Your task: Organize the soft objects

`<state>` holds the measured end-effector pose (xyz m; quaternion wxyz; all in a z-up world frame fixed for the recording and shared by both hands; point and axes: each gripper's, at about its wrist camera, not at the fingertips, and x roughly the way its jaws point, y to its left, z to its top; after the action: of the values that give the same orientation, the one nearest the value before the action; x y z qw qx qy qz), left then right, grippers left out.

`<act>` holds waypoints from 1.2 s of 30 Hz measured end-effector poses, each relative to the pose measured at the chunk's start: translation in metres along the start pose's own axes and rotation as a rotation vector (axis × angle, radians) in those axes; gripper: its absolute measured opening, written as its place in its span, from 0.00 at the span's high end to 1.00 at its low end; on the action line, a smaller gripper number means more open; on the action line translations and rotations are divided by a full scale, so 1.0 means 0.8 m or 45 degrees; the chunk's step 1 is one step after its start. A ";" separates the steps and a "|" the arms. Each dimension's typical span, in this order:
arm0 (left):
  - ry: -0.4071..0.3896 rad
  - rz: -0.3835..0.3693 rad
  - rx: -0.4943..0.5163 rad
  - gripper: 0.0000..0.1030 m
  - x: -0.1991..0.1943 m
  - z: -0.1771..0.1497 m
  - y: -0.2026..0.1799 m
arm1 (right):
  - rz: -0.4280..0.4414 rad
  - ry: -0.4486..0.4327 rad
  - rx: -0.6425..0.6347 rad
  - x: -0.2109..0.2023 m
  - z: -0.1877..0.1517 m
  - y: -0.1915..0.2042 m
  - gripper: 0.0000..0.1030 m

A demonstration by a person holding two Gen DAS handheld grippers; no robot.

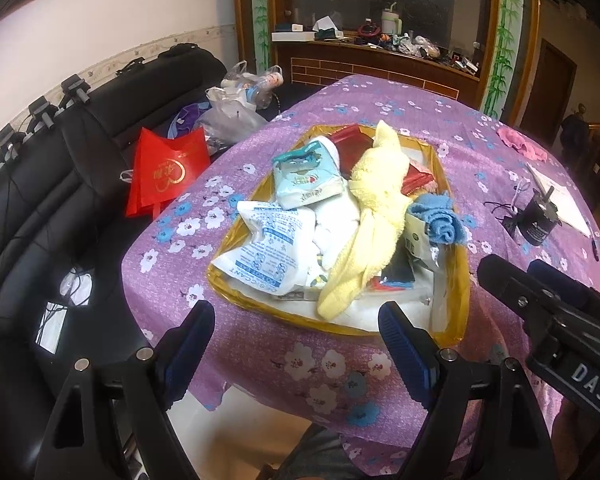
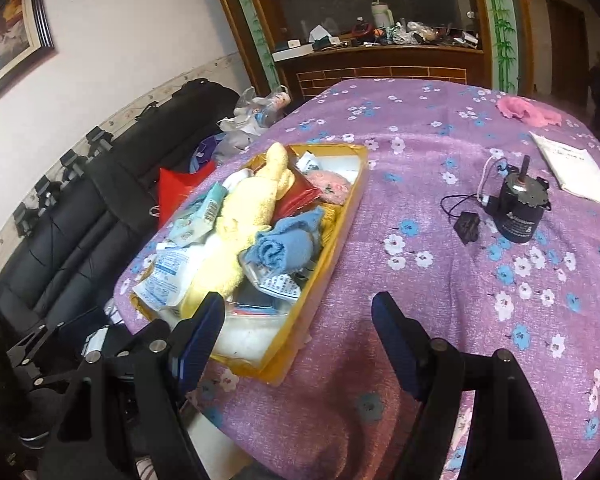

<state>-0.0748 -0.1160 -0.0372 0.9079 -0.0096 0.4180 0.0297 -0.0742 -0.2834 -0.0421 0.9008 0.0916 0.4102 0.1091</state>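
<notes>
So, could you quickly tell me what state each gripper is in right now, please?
Left gripper: open, holding nothing, in front of the tray.
Right gripper: open, holding nothing.

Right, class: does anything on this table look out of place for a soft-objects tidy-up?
Yes. A pink cloth lies alone at the table's far side, away from the yellow tray holding the other soft items. A hard black motor sits among them.
</notes>
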 end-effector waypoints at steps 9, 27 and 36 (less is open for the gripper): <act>-0.012 0.017 -0.001 0.15 -0.004 -0.003 0.000 | -0.092 -0.044 -0.068 -0.008 -0.002 0.009 0.27; -0.012 0.031 0.027 0.15 0.001 0.001 -0.004 | -0.080 -0.045 -0.056 -0.009 0.002 0.007 0.27; -0.027 0.073 -0.012 0.15 0.006 0.004 0.013 | -0.055 -0.025 -0.067 0.001 -0.001 0.014 0.27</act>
<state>-0.0697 -0.1053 -0.0385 0.9110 -0.0015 0.4083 0.0579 -0.0755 -0.2722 -0.0399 0.9091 0.0599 0.4002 0.0993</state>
